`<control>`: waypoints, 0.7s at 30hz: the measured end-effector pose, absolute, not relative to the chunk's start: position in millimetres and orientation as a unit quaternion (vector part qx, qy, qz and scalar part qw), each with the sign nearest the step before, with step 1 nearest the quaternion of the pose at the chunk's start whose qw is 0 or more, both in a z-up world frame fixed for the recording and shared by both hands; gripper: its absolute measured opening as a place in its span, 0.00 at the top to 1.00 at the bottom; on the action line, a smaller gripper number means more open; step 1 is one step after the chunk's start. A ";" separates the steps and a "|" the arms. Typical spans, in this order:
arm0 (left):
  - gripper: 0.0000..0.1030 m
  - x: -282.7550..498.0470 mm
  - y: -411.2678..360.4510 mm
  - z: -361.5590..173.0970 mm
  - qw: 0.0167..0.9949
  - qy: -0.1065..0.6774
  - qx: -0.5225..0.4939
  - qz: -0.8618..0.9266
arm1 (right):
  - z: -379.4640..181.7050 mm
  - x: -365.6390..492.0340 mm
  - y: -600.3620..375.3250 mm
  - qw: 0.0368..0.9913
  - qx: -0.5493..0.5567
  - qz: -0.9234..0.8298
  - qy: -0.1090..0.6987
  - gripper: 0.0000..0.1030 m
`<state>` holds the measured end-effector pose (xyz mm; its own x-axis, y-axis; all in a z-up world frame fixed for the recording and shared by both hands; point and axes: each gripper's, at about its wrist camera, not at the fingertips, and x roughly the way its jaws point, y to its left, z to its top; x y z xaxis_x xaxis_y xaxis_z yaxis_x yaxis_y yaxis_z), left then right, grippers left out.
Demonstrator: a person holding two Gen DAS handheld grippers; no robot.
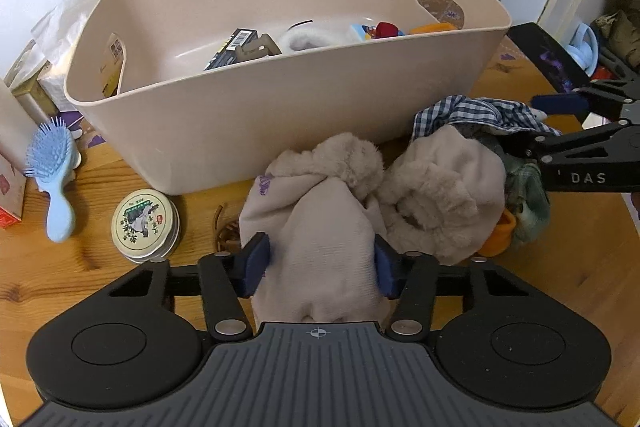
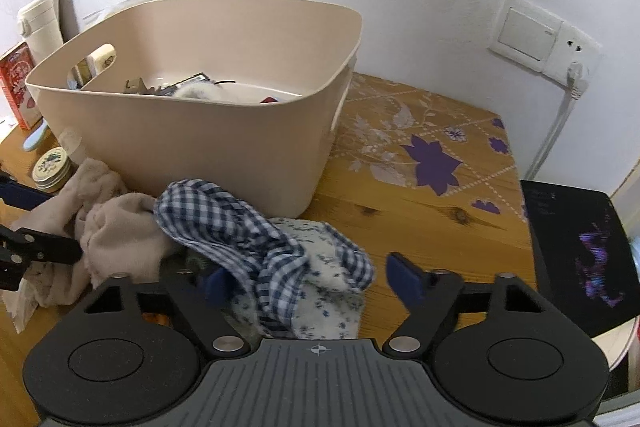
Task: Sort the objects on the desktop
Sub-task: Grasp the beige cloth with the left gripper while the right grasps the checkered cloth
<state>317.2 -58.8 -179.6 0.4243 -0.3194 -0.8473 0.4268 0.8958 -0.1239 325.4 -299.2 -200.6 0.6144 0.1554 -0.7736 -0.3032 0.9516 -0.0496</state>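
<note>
Currently the left gripper (image 1: pixel 320 263) is closed around a beige fleece sock (image 1: pixel 324 227) on the near desk (image 1: pixel 100 267); the right gripper (image 2: pixel 308 283), half-open, straddles a blue-checked cloth (image 2: pixel 240 227). Both should be pinched firmly before being lifted into the beige plastic tub (image 1: pixel 280 115).

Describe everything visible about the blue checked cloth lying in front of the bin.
The blue checked cloth is a soft woven fabric in navy and white gingham, crumpled and twisted into a loose heap. It lies on the wooden table, just in front of the beige bin. It drapes over a white cloth with small blue flowers and lies against the beige fleece pile. It sits between the fingers of the right claw, whose right finger stands clear of it.
</note>
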 end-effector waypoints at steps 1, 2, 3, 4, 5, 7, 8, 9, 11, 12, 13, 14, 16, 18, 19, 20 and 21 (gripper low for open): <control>0.56 316.7 -58.6 -179.0 0.842 0.489 0.053 -0.222 | -200.8 325.7 -299.1 0.893 -0.087 0.133 0.421 0.38; 0.60 317.0 -57.9 -178.3 0.842 0.489 0.052 -0.223 | -201.1 325.8 -298.9 0.891 -0.086 0.137 0.424 0.47; 0.62 316.0 -57.4 -177.5 0.842 0.489 0.050 -0.223 | -201.1 325.6 -298.5 0.889 -0.084 0.141 0.427 0.54; 0.69 315.8 -57.0 -176.6 0.842 0.489 0.050 -0.223 | -201.3 325.5 -298.5 0.888 -0.080 0.146 0.430 0.65; 0.74 315.2 -56.4 -175.6 0.842 0.488 0.050 -0.223 | -201.1 324.9 -298.3 0.887 -0.078 0.148 0.430 0.70; 0.78 315.0 -54.1 -173.9 0.842 0.488 0.048 -0.225 | -200.0 323.0 -298.7 0.887 -0.074 0.150 0.429 0.79; 0.81 314.6 -53.2 -173.2 0.842 0.488 0.047 -0.226 | -199.1 321.9 -298.9 0.887 -0.072 0.151 0.430 0.82; 0.82 313.9 -52.7 -172.2 0.842 0.487 0.048 -0.227 | -198.2 321.0 -299.4 0.888 -0.071 0.151 0.429 0.83; 0.87 312.2 -51.7 -171.1 0.842 0.484 0.049 -0.231 | -195.2 317.7 -299.9 0.888 -0.068 0.154 0.428 0.87; 0.88 311.1 -51.3 -170.0 0.843 0.483 0.050 -0.232 | -193.2 315.5 -300.0 0.889 -0.068 0.154 0.426 0.87; 0.91 310.3 -50.4 -168.7 0.844 0.481 0.050 -0.233 | -190.7 312.8 -299.6 0.890 -0.069 0.153 0.424 0.87; 0.92 309.4 -49.6 -167.6 0.844 0.479 0.050 -0.234 | -188.3 310.3 -299.7 0.891 -0.070 0.152 0.421 0.88; 0.93 307.7 -47.3 -164.8 0.844 0.478 0.048 -0.238 | -182.9 304.8 -300.6 0.895 -0.067 0.149 0.416 0.88; 0.94 305.5 -44.5 -161.8 0.845 0.475 0.046 -0.241 | -176.7 299.6 -302.4 0.899 -0.063 0.145 0.409 0.88; 0.94 304.1 -43.1 -160.5 0.846 0.474 0.046 -0.241 | -173.2 296.8 -303.3 0.901 -0.062 0.143 0.404 0.88; 0.94 303.1 -41.4 -159.3 0.846 0.473 0.045 -0.242 | -170.1 294.4 -304.1 0.903 -0.060 0.141 0.401 0.88; 0.94 302.4 -39.4 -158.1 0.846 0.473 0.043 -0.243 | -166.8 291.7 -304.7 0.905 -0.058 0.139 0.397 0.88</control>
<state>302.4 -39.4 -158.1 0.4356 -0.3694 -0.8208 0.4516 0.8785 -0.1557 291.7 -304.7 -166.8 0.6453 0.2062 -0.7356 -0.2980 0.9545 0.0062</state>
